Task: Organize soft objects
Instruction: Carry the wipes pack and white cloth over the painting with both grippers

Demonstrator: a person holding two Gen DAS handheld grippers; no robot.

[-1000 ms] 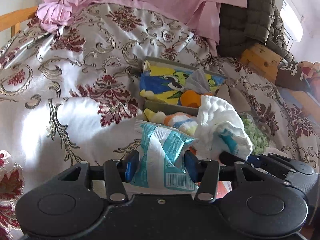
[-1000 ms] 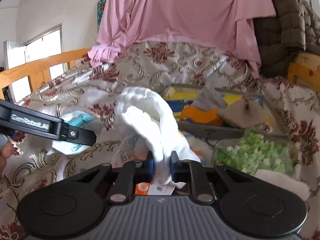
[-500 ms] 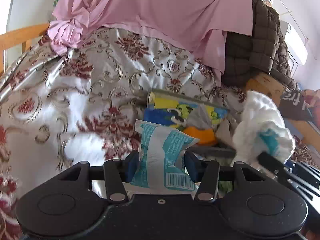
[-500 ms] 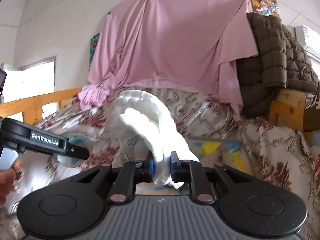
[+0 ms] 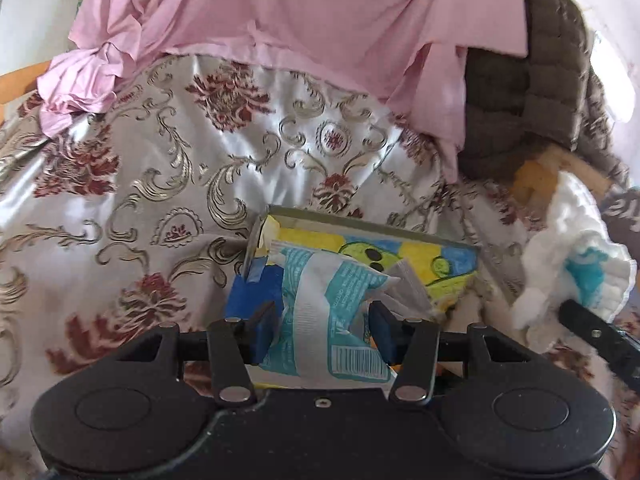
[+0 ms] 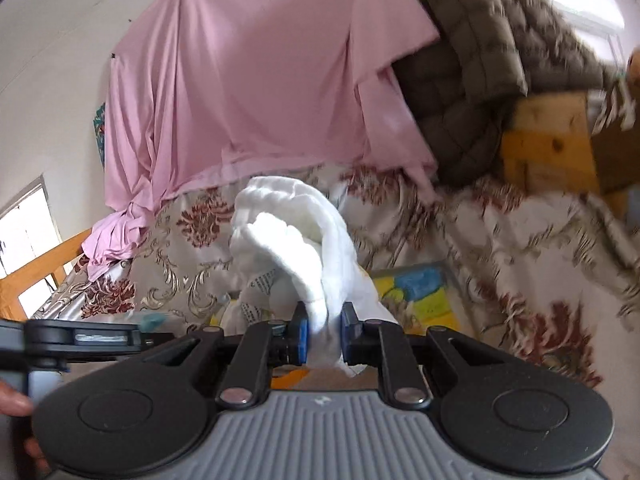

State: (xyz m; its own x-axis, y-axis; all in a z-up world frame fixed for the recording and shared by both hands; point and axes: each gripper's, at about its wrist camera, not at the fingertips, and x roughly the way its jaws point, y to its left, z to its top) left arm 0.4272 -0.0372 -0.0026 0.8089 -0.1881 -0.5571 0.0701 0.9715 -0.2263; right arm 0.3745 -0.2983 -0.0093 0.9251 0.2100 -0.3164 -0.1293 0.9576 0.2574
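While a floral bedspread (image 5: 168, 168) covers the bed and a pink sheet (image 6: 256, 92) hangs at the far side, an open box (image 5: 360, 236) with a yellow and blue lining sits near the middle. Right gripper (image 6: 323, 330) clamps a white padded cloth (image 6: 296, 232) raised above the bed, and left gripper (image 5: 322, 330) pinches a crumpled teal and white packet (image 5: 320, 300) just over the box's near edge.

No readable text: only a barcode on the teal-and-white packet (image 5: 324, 320) (its small print too blurred).
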